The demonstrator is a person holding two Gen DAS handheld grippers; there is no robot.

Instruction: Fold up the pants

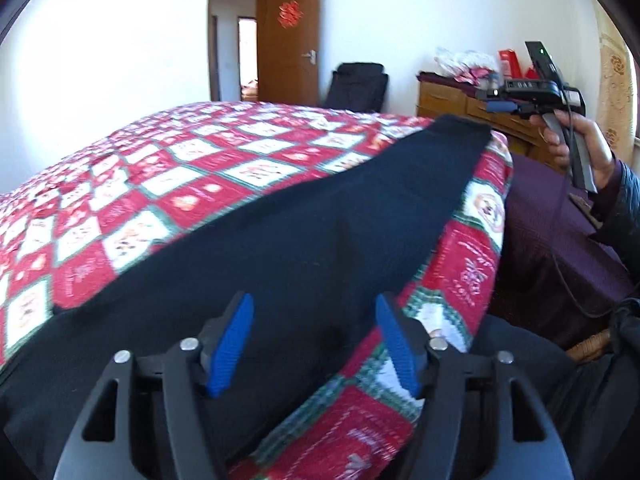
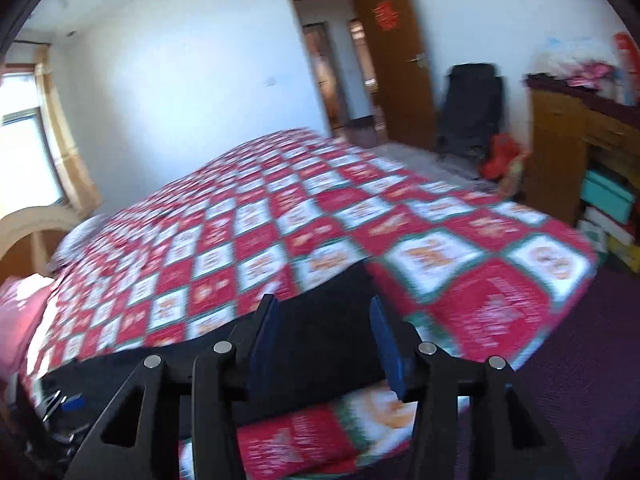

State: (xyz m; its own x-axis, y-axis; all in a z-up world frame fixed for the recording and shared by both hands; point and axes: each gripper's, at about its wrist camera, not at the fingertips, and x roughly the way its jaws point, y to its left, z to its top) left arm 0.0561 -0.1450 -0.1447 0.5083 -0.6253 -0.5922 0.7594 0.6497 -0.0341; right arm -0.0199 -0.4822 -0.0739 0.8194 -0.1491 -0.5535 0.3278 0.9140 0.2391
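Room: bedroom, white walls, open brown door (image 1: 289,36) at 12 o'clock.
Surface: red-white checkered quilt (image 1: 168,184).
Pants (image 1: 304,236): dark, flat along quilt's near edge.
Left gripper (image 1: 316,340): jaws wide, over pants.
Right gripper (image 2: 326,340): jaws wide, holding nothing, above pants end.

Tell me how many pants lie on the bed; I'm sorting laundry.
1: the dark pants lie stretched along the quilt's near edge, between both open tools; anything under the quilt is hidden.
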